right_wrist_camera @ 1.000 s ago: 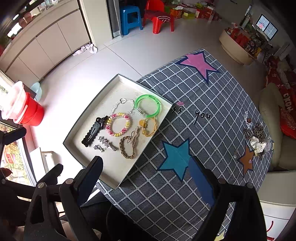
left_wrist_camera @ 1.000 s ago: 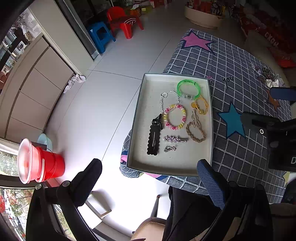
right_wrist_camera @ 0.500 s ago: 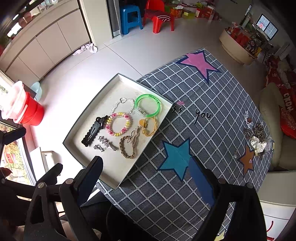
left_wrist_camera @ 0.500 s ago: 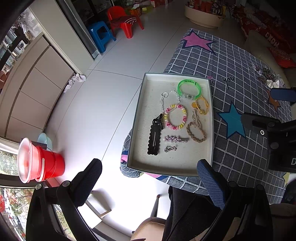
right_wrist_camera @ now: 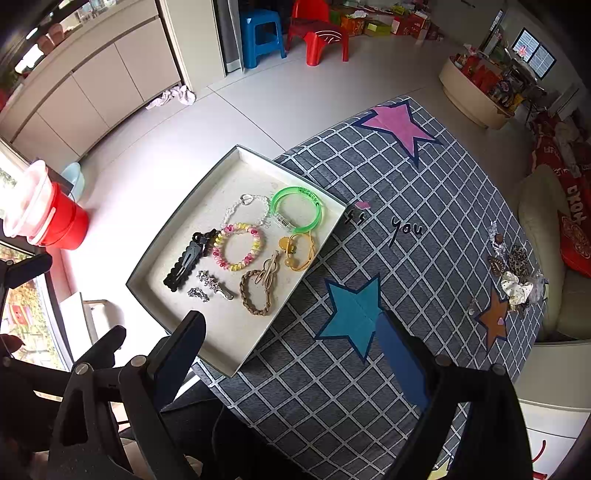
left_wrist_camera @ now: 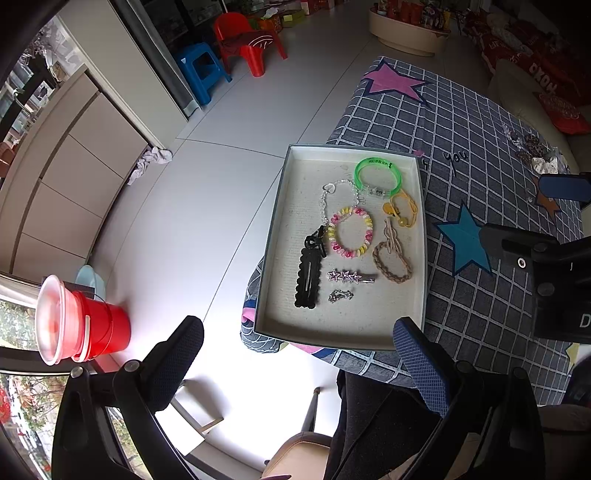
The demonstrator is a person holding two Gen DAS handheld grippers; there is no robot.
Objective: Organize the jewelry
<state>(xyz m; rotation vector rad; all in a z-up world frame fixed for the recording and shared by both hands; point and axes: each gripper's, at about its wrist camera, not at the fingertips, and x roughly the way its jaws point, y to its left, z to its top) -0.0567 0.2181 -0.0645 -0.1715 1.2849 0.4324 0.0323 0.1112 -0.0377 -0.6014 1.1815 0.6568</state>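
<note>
A shallow white tray sits on the near left edge of the checked tablecloth. It holds a green bangle, a pink-yellow bead bracelet, a clear bead chain, a yellow hair tie, a brown braided band, a black hair clip and a star clip. A pile of loose jewelry lies at the table's far right. My left gripper and right gripper are both open and empty, held above the tray's near edge.
The tablecloth carries pink, blue and orange stars. A red bucket with a clear lid stands on the floor at left. A blue stool and red chair stand far off. A sofa is at right.
</note>
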